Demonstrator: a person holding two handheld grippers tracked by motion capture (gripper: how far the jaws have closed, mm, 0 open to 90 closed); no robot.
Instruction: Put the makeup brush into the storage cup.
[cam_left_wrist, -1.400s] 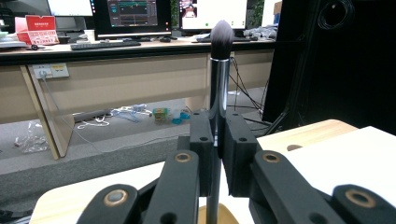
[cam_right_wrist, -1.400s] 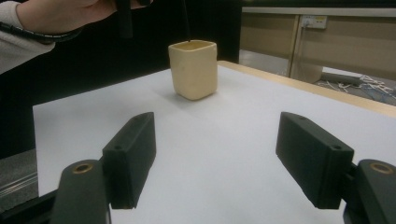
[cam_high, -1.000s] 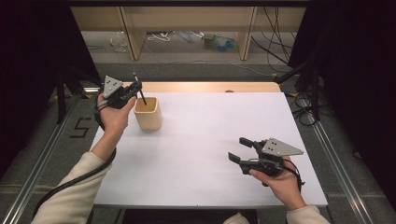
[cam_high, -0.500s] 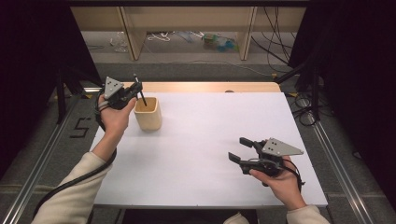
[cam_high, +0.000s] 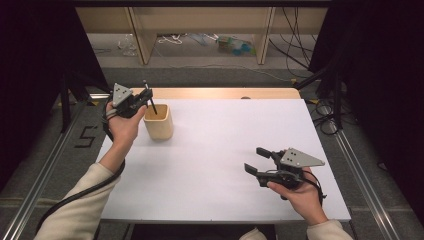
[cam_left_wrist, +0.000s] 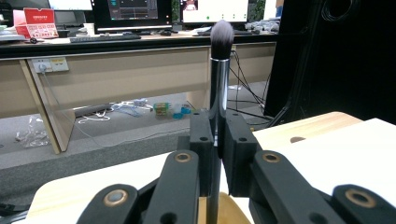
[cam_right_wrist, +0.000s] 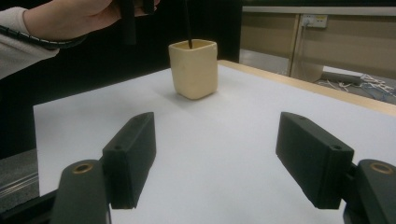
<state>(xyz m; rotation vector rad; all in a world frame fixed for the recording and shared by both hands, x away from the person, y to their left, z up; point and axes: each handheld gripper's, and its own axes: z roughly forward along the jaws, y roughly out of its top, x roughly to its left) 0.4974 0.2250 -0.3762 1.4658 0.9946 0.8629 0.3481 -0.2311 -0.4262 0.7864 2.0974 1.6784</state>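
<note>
the left gripper (cam_high: 141, 101) is clamped on the brush (cam_left_wrist: 219, 84), held nearly upright with its lower end inside the cup (cam_high: 159, 121) directly beneath, right gripper (cam_high: 260, 161) parted and well apart.

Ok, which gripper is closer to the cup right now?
Left. The left gripper is just above the cup, shut on a brush whose handle dips inside. The right gripper is open, far across the table, near the person's edge.
</note>
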